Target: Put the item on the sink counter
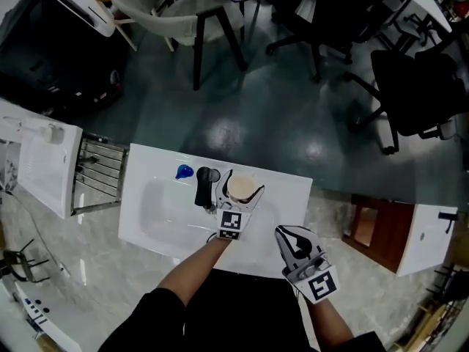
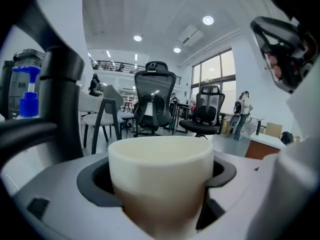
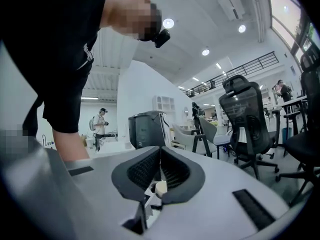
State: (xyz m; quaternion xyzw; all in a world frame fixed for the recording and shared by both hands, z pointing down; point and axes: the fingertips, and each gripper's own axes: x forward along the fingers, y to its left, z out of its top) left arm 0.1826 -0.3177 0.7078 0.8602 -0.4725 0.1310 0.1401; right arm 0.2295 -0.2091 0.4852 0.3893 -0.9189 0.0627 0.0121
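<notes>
Item: cream cup (image 2: 161,179), clamped in your left gripper (image 1: 240,195) over the sink counter (image 1: 292,196) beside the black faucet (image 1: 206,185); right gripper (image 1: 287,237) closed, empty; risk: release it tilted and it may topple into the basin.

Cannot see the foot of the cup (image 2: 161,169): sunk between the jaws and cut off by the left gripper view's bottom edge. Cannot tell from the head view whether resting on the sink counter (image 1: 289,196) or held above it. Cannot make out the blue bottle (image 2: 29,91) whole, half behind the black tap (image 2: 62,99). Too small to name: a cream bit (image 3: 161,187) behind the closed jaws of the right gripper (image 3: 159,170).
</notes>
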